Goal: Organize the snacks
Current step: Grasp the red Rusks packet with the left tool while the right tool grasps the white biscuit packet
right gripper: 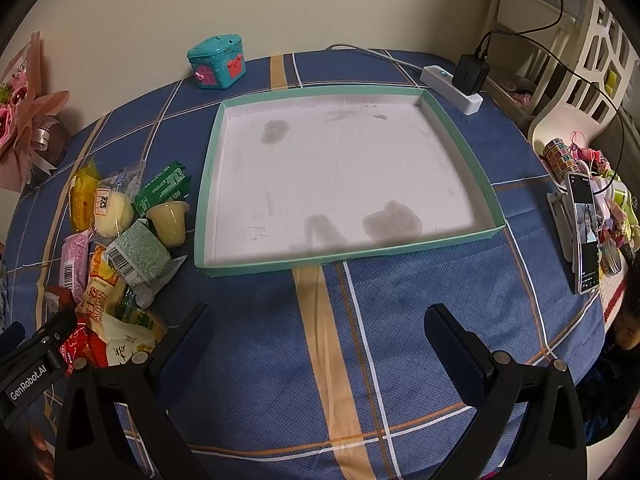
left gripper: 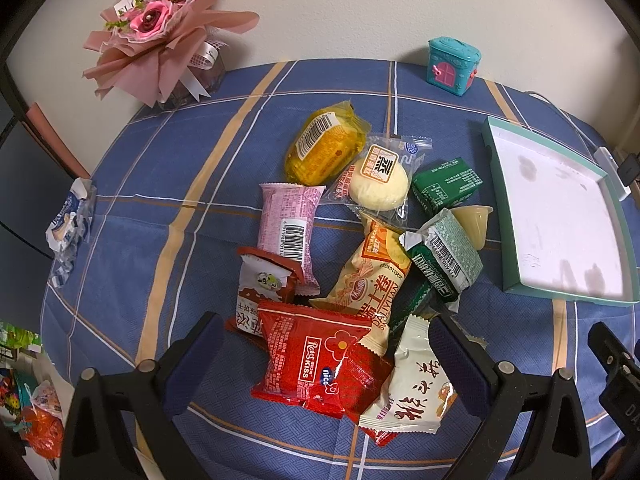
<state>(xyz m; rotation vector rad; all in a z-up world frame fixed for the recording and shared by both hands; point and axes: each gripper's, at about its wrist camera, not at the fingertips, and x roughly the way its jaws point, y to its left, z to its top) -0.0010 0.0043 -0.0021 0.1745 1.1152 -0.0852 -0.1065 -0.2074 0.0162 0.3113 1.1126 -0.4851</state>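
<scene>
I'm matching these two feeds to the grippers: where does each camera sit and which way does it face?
Left wrist: on the left gripper, facing down at the snack pile; its open fingers show.
Right wrist: on the right gripper, facing the empty tray; its open fingers show, left gripper at the edge.
Shared: snack pile, tray, teal toy house, blue plaid tablecloth.

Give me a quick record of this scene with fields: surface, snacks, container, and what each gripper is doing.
surface: blue plaid tablecloth
snacks: loose pile including red Rueskiss packet, pink barcoded packet, yellow jelly cup
container: shallow teal-rimmed white tray, nothing in it, beside the pile
left gripper: open, straddling the red packet
right gripper: open, holding nothing, facing the tray
</scene>
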